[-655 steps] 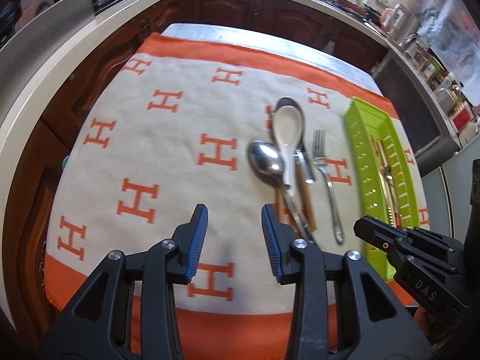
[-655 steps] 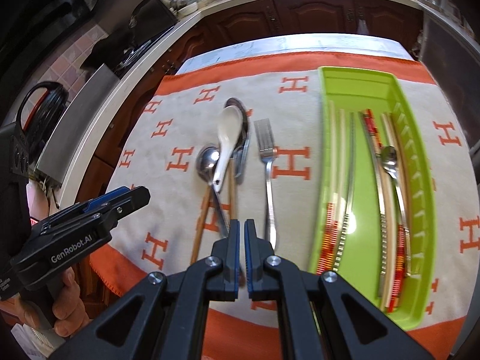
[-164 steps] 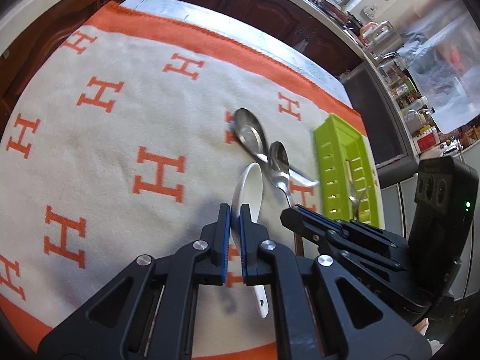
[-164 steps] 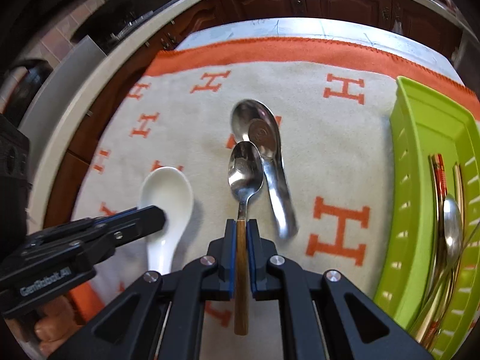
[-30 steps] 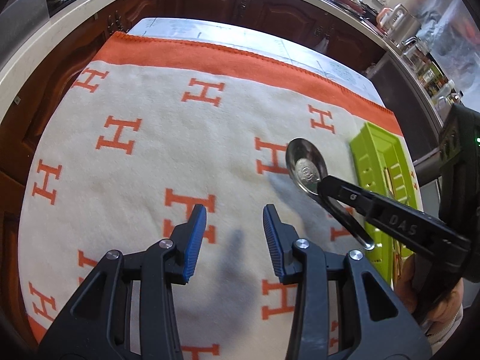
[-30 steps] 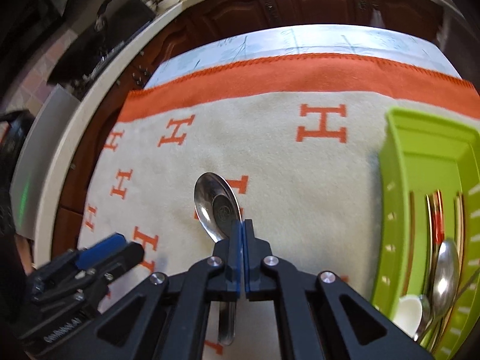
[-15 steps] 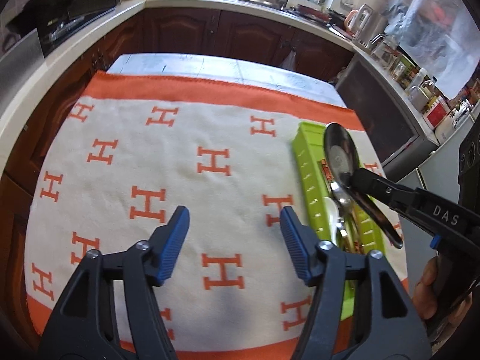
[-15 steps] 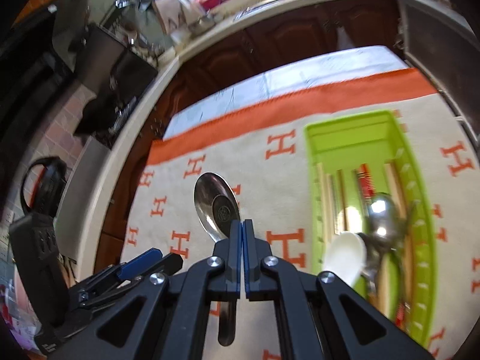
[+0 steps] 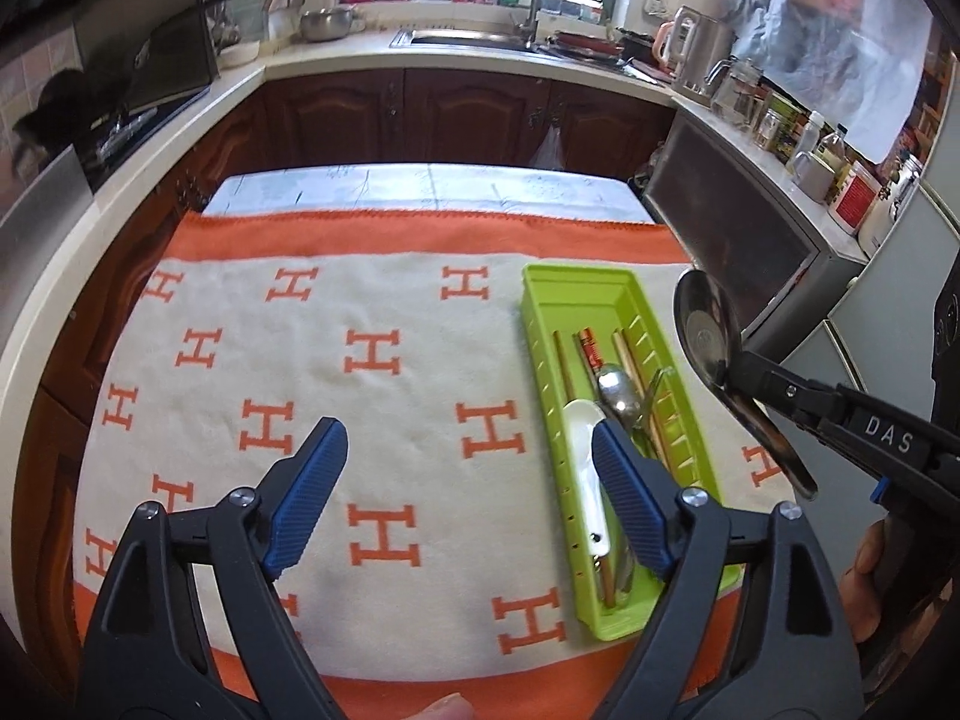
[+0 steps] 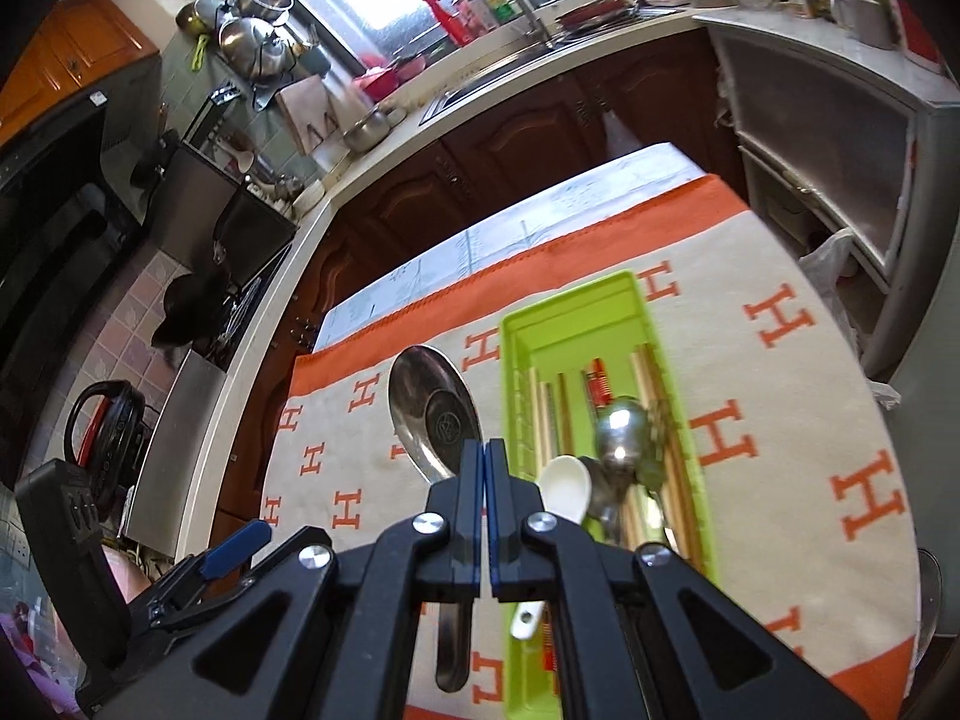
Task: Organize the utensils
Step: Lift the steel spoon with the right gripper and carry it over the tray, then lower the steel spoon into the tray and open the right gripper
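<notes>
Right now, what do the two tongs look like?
Both are black plastic frames with silver screws. The left tongs have ribbed blue pads on the fingers. The right tongs have blue pads too, and in the left camera they show white letters reading DAS. No cables or sleeves are visible.

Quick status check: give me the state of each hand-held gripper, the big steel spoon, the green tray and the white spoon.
Left hand-held gripper: open, jaws just widened, nothing between them.
Right hand-held gripper: shut on the big steel spoon.
Big steel spoon: lifted clear of the blanket, gripped at the neck, not yet in the tray.
Green tray: on the blanket, holding utensils.
White spoon: lying in the tray.
</notes>
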A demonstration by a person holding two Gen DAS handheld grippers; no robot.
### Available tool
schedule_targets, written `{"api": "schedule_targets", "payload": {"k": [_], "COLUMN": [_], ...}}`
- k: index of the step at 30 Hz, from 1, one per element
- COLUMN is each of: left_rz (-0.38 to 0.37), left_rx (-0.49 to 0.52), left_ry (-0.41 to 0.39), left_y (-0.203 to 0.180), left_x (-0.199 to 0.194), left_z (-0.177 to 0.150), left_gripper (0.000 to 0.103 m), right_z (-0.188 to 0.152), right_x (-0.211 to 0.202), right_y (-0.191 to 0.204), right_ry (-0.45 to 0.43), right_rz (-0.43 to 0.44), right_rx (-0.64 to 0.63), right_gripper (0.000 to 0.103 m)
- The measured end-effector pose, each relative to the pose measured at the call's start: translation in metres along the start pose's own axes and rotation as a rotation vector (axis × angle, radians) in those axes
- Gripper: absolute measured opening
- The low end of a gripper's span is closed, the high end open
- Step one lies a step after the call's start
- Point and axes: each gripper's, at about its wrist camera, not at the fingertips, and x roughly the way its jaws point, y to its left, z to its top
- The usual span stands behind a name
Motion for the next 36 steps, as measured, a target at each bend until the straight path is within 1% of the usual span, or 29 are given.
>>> {"api": "schedule_targets", "payload": {"k": [4, 5, 10, 14, 18, 20, 23, 25, 28, 31, 34, 36], "left_rz": [0.025, 0.040, 0.099, 0.130, 0.147, 0.148, 0.154, 0.159, 0.165, 0.167, 0.166, 0.167], "left_rx": [0.040, 0.049, 0.085, 0.081, 0.061, 0.049, 0.031, 0.020, 0.000, -0.007, -0.003, 0.001], "left_ry": [-0.011, -0.016, -0.016, 0.012, 0.037, 0.048, 0.057, 0.063, 0.067, 0.064, 0.050, 0.037], "left_y": [-0.018, -0.022, -0.038, -0.039, -0.030, -0.025, -0.016, -0.011, -0.003, 0.001, 0.002, 0.004], "left_x": [0.001, 0.003, 0.020, 0.038, 0.055, 0.060, 0.066, 0.067, 0.067, 0.063, 0.053, 0.043], "left_z": [0.006, 0.009, 0.023, 0.030, 0.034, 0.035, 0.035, 0.036, 0.035, 0.034, 0.031, 0.027], "left_gripper": [0.084, 0.084, 0.085, 0.085, 0.085, 0.085, 0.085, 0.085, 0.085, 0.085, 0.085, 0.085], "right_z": [0.001, 0.002, 0.009, 0.020, 0.028, 0.033, 0.037, 0.038, 0.037, 0.036, 0.035, 0.033], "right_x": [-0.009, -0.010, 0.002, 0.030, 0.058, 0.075, 0.094, 0.105, 0.108, 0.100, 0.089, 0.082], "right_y": [-0.012, -0.016, -0.035, -0.047, -0.052, -0.055, -0.053, -0.051, -0.046, -0.039, -0.031, -0.026], "right_ry": [-0.022, -0.021, -0.012, 0.019, 0.040, 0.060, 0.097, 0.130, 0.139, 0.124, 0.107, 0.102], "right_rz": [-0.019, -0.022, -0.054, -0.085, -0.109, -0.097, -0.094, -0.081, -0.076, -0.067, -0.068, -0.067], "right_rx": [0.013, 0.017, 0.066, 0.103, 0.117, 0.140, 0.131, 0.128, 0.110, 0.079, 0.043, 0.025], "right_gripper": [0.001, 0.001, 0.001, 0.001, 0.001, 0.003, 0.007, 0.007, 0.007, 0.007, 0.007, 0.009]}}
